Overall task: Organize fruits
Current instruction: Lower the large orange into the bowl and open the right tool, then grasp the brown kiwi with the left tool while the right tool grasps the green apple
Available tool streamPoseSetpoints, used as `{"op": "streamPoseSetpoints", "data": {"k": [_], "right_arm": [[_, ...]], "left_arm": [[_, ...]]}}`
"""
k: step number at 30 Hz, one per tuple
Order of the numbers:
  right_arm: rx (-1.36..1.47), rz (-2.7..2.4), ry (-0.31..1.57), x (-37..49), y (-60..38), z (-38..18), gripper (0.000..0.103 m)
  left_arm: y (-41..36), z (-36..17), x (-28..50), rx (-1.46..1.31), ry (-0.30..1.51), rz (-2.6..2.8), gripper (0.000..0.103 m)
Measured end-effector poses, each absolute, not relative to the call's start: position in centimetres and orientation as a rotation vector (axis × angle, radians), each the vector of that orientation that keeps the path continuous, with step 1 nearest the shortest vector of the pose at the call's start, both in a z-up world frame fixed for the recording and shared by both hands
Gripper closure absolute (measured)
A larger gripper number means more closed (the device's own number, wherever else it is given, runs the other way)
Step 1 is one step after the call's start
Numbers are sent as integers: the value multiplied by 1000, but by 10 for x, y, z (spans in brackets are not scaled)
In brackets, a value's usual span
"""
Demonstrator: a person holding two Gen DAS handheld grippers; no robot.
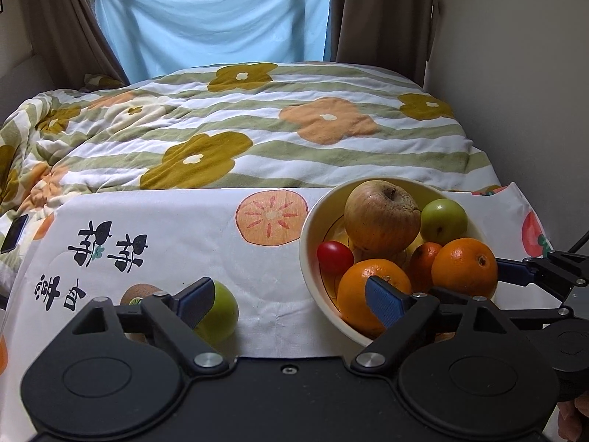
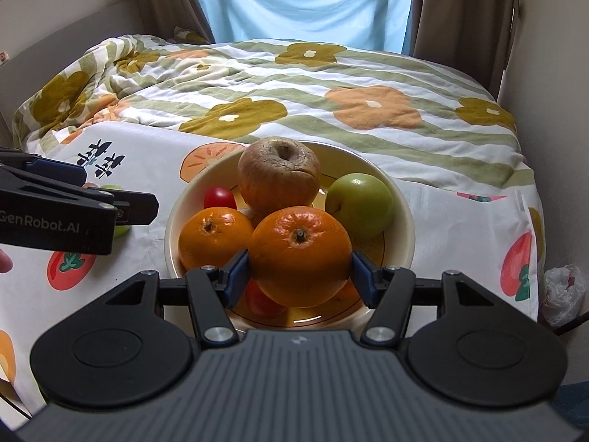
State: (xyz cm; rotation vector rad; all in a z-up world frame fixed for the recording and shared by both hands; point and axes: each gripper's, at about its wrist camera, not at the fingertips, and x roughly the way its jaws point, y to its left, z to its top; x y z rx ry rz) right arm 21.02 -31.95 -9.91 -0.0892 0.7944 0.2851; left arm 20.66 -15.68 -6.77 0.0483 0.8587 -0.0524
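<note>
The right gripper [image 2: 300, 276] has its pads pressed on either side of the front orange [image 2: 300, 254] at the near edge of the bowl [image 2: 401, 199]. The left gripper [image 1: 291, 304] hangs open left of the bowl, near a green fruit [image 1: 221, 313]. Likely a pick or placement; next comes a steady lift or release.

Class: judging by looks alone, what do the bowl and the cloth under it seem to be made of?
Bowl: probably glazed ceramic, since its cream wall is thick, smooth and carries a bright glint inside; hard plastic cannot be ruled out. Cloth: woven fabric, likely cotton, with a matte, slightly creased surface and printed fruit pictures and characters.
</note>
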Motion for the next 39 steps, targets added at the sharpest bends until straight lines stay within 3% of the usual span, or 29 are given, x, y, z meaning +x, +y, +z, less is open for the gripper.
{"op": "streamPoseSetpoints", "data": {"k": [4,6,33,39], "right_arm": [[-101,323,794,208,-321,-102,23],[-146,302,768,204,-318,-100,0],[-87,266,708,147,-312,-43,0],[-66,245,716,134,-287,-36,0]], "left_arm": [[-157,-68,200,51,861,-51,11],[-157,-67,197,52,861,-48,11],[-125,-18,109,71,741,25,11],[-97,-12,93,84,706,-2,1]]}}
